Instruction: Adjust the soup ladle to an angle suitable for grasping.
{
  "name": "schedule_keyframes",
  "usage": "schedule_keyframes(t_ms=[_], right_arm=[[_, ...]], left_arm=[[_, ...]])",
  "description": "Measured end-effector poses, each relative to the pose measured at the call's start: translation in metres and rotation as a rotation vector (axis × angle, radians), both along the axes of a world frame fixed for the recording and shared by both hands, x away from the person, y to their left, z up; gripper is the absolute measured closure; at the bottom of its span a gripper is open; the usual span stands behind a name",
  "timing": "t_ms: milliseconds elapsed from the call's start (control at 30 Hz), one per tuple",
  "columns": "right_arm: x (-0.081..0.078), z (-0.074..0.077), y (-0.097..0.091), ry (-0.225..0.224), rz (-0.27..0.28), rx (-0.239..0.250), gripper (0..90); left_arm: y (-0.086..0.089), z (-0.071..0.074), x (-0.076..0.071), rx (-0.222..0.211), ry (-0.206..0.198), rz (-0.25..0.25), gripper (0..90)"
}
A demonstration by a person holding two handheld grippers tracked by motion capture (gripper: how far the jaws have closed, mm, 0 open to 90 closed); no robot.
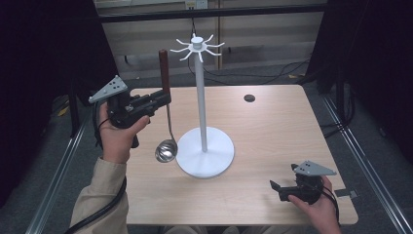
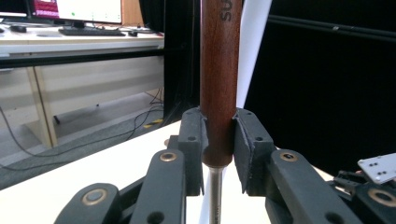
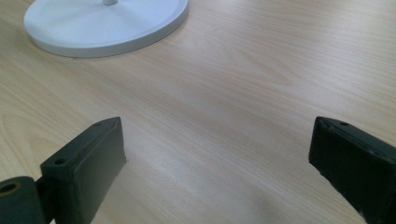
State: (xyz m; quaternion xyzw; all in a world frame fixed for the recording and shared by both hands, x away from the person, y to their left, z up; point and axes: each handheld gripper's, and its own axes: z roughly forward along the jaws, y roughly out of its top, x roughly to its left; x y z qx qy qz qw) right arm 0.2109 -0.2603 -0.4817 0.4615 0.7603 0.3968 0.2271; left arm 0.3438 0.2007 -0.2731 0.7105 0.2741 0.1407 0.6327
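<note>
At the left of the high view my left hand-held gripper (image 1: 164,99) is raised above the worktop (image 1: 272,126), with its jaws pointing toward the frame's centre. They are clamped on the ladle (image 1: 165,117), gripping the lower end of its dark wooden handle. The ladle hangs upright: the handle rises above the jaws toward the upper middle of the frame, and the thin metal stem drops below them to the shiny bowl, which sits just beside the left rim of the stand's base. From above I cannot quite tell whether the bowl touches the worktop or hangs just over it.

In the left gripper view the ladle (image 2: 219,79) fills the centre, its brown handle squeezed between both pads, with the steel stem showing beneath them.

At the middle of the high view stands the white stand (image 1: 203,112), a tall pole on a round base, with a ring of curved hooks at its top in the upper centre. A small dark round hole lies in the worktop farther right, near the back edge.

At the lower right of the high view my right hand-held gripper (image 1: 275,187) rests low near the front edge, well apart from the stand. In the right gripper view its jaws stand wide apart over bare wood, and the stand's base (image 3: 107,28) shows at the upper left.
</note>
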Motion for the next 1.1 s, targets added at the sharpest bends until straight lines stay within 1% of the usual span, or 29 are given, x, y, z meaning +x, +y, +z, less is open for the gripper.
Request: schedule_keyframes(t_ms=[133, 167, 333, 433, 467, 567, 633, 800, 967, 1067, 1100], right_arm=[[0.000, 0.001, 0.001, -0.003, -0.001, 0.002, 3.2], [0.000, 0.000, 0.001, -0.003, 0.000, 0.000, 3.2], [0.000, 0.000, 0.000, 0.000, 0.002, -0.001, 3.2], [0.000, 0.000, 0.000, -0.001, -0.003, 0.000, 3.2], [0.000, 0.000, 0.000, 0.001, -0.002, -0.002, 3.2], [0.000, 0.000, 0.001, -0.001, 0.003, -0.004, 3.2], [0.000, 0.000, 0.001, 0.000, 0.002, -0.004, 3.2], [0.000, 0.000, 0.002, -0.002, 0.004, -0.005, 3.2], [0.000, 0.000, 0.002, -0.002, 0.005, -0.003, 3.2], [0.000, 0.000, 0.002, -0.003, 0.004, -0.004, 3.2], [0.000, 0.000, 0.002, -0.002, 0.004, -0.004, 3.2]], left_arm=[[-0.002, 0.004, -0.001, 0.002, -0.012, -0.008, 74.5], [-0.004, 0.007, -0.001, 0.010, -0.015, -0.006, 74.5], [-0.006, 0.011, 0.001, 0.007, -0.018, -0.014, 74.5], [-0.007, 0.011, 0.002, 0.014, -0.016, -0.019, 74.5], [-0.009, 0.011, 0.003, 0.005, -0.009, -0.018, 74.5], [-0.010, 0.011, 0.005, 0.008, -0.012, -0.020, 74.5], [-0.012, 0.011, 0.005, 0.010, -0.006, -0.022, 74.5], [-0.014, 0.011, 0.006, 0.004, -0.006, -0.029, 74.5], [-0.015, 0.010, 0.005, -0.004, -0.001, -0.042, 74.5], [-0.017, 0.010, 0.002, -0.001, -0.003, -0.055, 74.5], [-0.017, 0.010, 0.002, 0.008, -0.005, -0.056, 74.5]])
